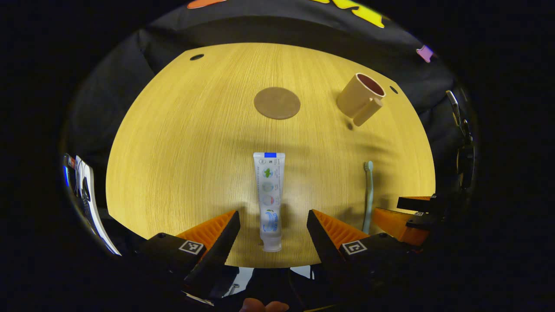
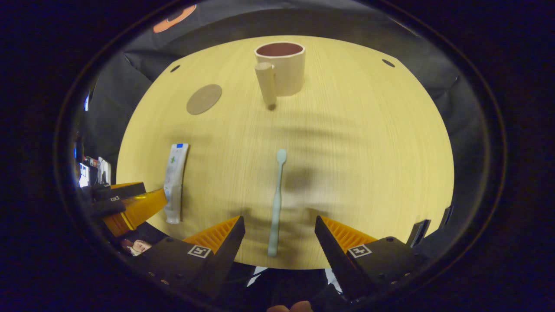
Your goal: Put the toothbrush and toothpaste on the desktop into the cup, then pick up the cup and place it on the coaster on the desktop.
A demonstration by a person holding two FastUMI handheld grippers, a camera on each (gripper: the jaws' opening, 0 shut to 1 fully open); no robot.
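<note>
A white toothpaste tube (image 1: 269,199) lies on the wooden desktop (image 1: 182,143), cap end toward me, between the open fingers of my left gripper (image 1: 273,227), which does not touch it. A pale green toothbrush (image 2: 276,201) lies lengthwise, its handle end between the open fingers of my right gripper (image 2: 279,234). The beige cup (image 2: 282,67) with a thick handle stands upright at the far side, empty as far as I can see. A round brown coaster (image 1: 277,103) lies flat left of the cup (image 1: 360,97). The toothbrush (image 1: 368,195) lies right of the tube (image 2: 174,182).
The desktop's (image 2: 368,143) near edge runs just under both grippers. Small dark holes (image 1: 197,56) mark the far corners. The right gripper (image 1: 407,216) shows at the right of the left gripper view; the left gripper (image 2: 125,206) shows at the left of the right gripper view.
</note>
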